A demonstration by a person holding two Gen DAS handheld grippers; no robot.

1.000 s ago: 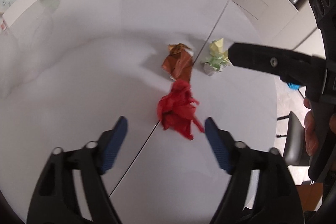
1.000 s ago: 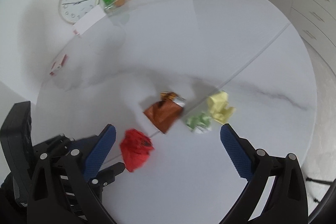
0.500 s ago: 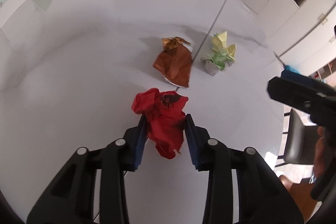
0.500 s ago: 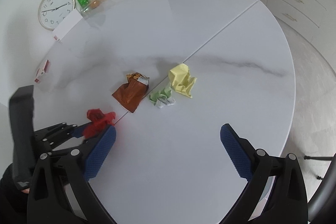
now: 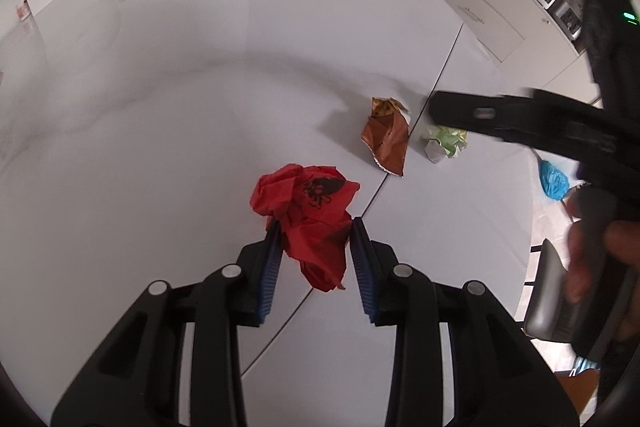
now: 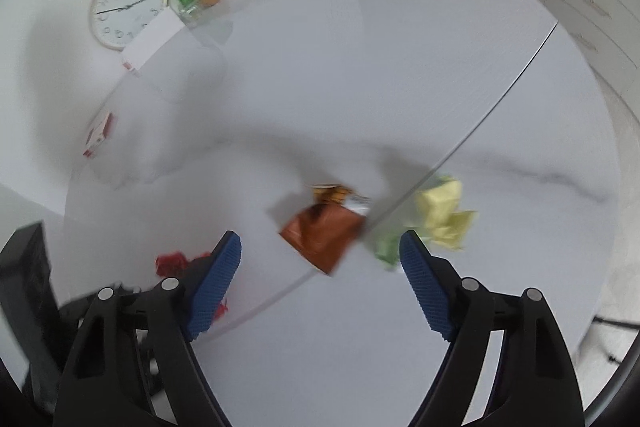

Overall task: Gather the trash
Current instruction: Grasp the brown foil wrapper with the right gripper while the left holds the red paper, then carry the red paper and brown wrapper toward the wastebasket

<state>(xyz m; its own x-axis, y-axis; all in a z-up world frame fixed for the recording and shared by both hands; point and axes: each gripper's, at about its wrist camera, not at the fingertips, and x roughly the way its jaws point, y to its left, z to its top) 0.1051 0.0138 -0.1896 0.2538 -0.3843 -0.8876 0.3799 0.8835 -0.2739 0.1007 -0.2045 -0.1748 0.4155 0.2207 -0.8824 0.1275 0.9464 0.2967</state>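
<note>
While our left gripper [image 5: 314, 227] is pinching one red paper wad [image 5: 308, 211] on the white table [image 5: 180, 107], our right gripper [image 6: 320, 247] is narrowing around nothing. We are counting three more pieces at two o'clock: one brown wrapper [image 6: 324, 231], one green wad [image 6: 386, 247], one yellow wad [image 6: 440, 211].

Bright, even indoor light. Soft grey shadows and faint reflections on glossy round white marble surface [image 5: 200, 107]. Strong fisheye bending, dark corners. Left wrist view mostly sharp; right wrist view smeared, crumpled yellow paper [image 6: 442, 213] blurred.
</note>
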